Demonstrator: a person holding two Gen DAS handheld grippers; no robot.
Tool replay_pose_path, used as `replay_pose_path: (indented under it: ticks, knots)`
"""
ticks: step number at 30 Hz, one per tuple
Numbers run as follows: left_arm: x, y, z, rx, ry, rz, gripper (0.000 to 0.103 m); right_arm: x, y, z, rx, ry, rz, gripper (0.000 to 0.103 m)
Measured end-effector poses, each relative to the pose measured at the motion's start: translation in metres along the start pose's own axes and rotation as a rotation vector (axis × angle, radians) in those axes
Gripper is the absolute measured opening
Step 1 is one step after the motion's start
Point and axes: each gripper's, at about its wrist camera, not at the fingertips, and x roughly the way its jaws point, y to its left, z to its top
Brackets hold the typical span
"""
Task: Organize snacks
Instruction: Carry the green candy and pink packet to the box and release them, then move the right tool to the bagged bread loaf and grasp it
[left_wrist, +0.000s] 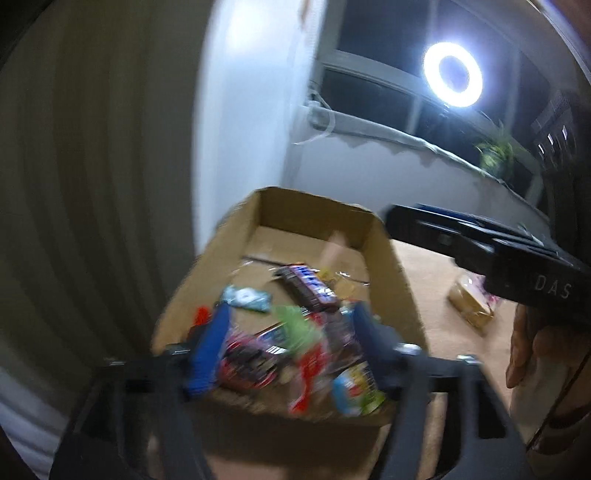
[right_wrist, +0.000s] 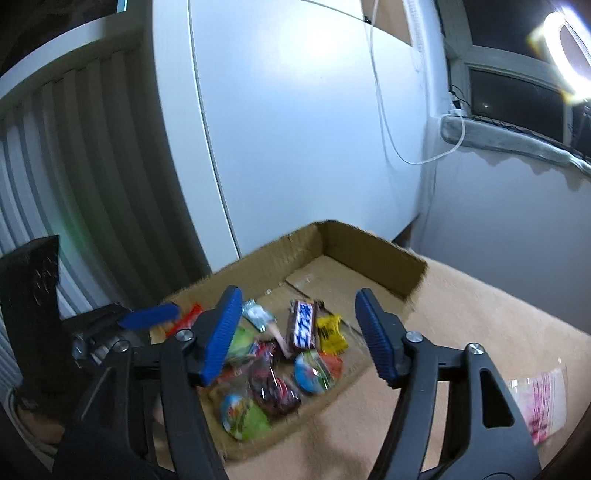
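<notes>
The shallow brown cardboard box (right_wrist: 369, 254) had been set on the tan table (right_wrist: 480, 314), presumably to collect the brightly wrapped snacks (right_wrist: 280, 369), which were heaped loosely at its near end. Both the left gripper (left_wrist: 288, 343) and the right gripper (right_wrist: 299, 332) were held released above them, nothing grasped.

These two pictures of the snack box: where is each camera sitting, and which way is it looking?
Left wrist: on the left gripper, looking down into the cardboard box; the other gripper's body and a hand show at right.
Right wrist: on the right gripper, looking into the same box from its other side; the left gripper shows at left.
Shared: the box, the chocolate bar, the ring light.
</notes>
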Motion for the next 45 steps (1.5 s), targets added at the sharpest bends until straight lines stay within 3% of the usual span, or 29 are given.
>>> replay_pose_path:
  ticks: [3,5,7,13,21,31,45]
  knots:
    - [-0.014,0.006,-0.011,-0.018,-0.011,-0.001,0.072,-0.016,-0.005,-0.022,-0.005,0.010,-0.064,0.072]
    - [-0.024,0.007,-0.016,-0.017,-0.028,-0.002,0.073,-0.030,-0.006,-0.036,0.002,-0.001,-0.093,0.086]
    - [-0.031,0.007,-0.017,-0.025,-0.034,0.002,0.075,-0.043,-0.009,-0.044,0.005,-0.023,-0.132,0.091]
    - [-0.040,0.004,-0.016,-0.038,-0.046,-0.007,0.078,-0.074,-0.001,-0.063,-0.009,-0.070,-0.168,0.097]
    - [-0.039,-0.024,-0.011,-0.009,-0.043,-0.015,0.078,-0.079,0.006,-0.091,0.004,-0.027,-0.119,0.098]
    - [-0.033,-0.064,-0.010,0.061,-0.024,-0.042,0.079,-0.095,-0.020,-0.102,0.039,-0.017,-0.157,0.098]
    - [-0.006,-0.128,-0.020,0.146,0.045,-0.126,0.079,-0.122,-0.126,-0.102,0.135,0.013,-0.322,0.099]
